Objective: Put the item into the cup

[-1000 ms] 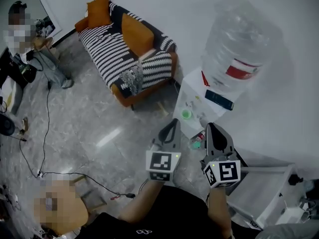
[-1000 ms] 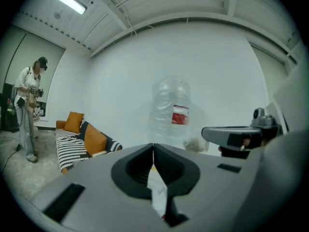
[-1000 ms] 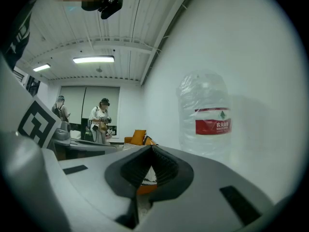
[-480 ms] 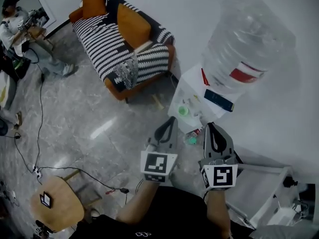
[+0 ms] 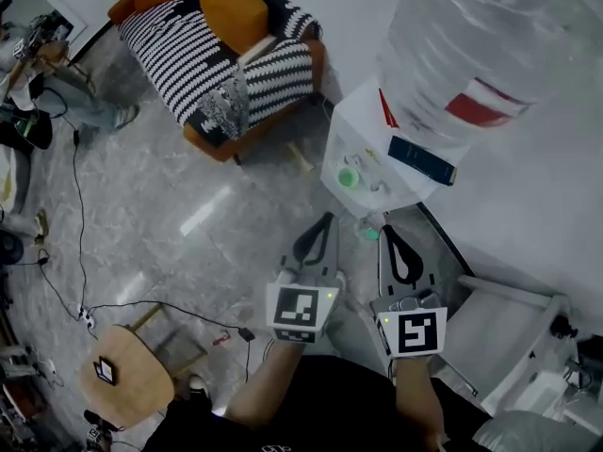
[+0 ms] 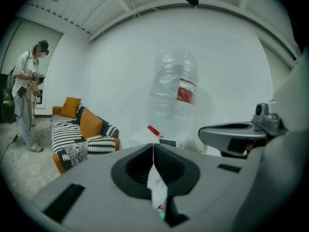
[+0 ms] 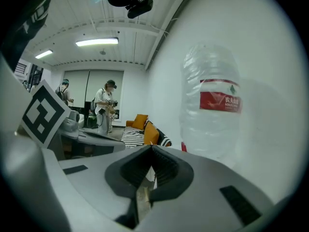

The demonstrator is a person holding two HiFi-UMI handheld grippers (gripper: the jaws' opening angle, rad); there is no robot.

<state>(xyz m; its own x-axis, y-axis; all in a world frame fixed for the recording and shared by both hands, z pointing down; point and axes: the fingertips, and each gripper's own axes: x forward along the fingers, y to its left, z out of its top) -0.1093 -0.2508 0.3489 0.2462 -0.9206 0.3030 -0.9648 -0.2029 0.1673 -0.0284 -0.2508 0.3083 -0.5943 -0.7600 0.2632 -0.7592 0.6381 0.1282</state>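
Note:
Both grippers are held side by side in front of a white water dispenser (image 5: 372, 163) that carries a large clear bottle (image 5: 471, 55) with a red label. My left gripper (image 5: 330, 217) is shut, its tips meeting (image 6: 153, 146), with nothing between them. My right gripper (image 5: 383, 231) is also shut and empty (image 7: 152, 146). A small green round thing (image 5: 350, 178) sits on the dispenser's front. A teal object (image 5: 369, 233) shows lower down, between the two gripper tips. I cannot tell which of these is a cup. No loose item is visible.
A black-and-white striped sofa (image 5: 203, 59) with orange cushions stands at the back left. A cable (image 5: 141, 307) runs over the grey floor to a round wooden stool (image 5: 127, 375). A white rack (image 5: 509, 332) stands at the right. People stand far off (image 7: 107, 108).
The view has swung towards the dispenser, which now looks larger and nearer. Both grippers have stayed shut and side by side. The person at the far left has slipped out of the head view.

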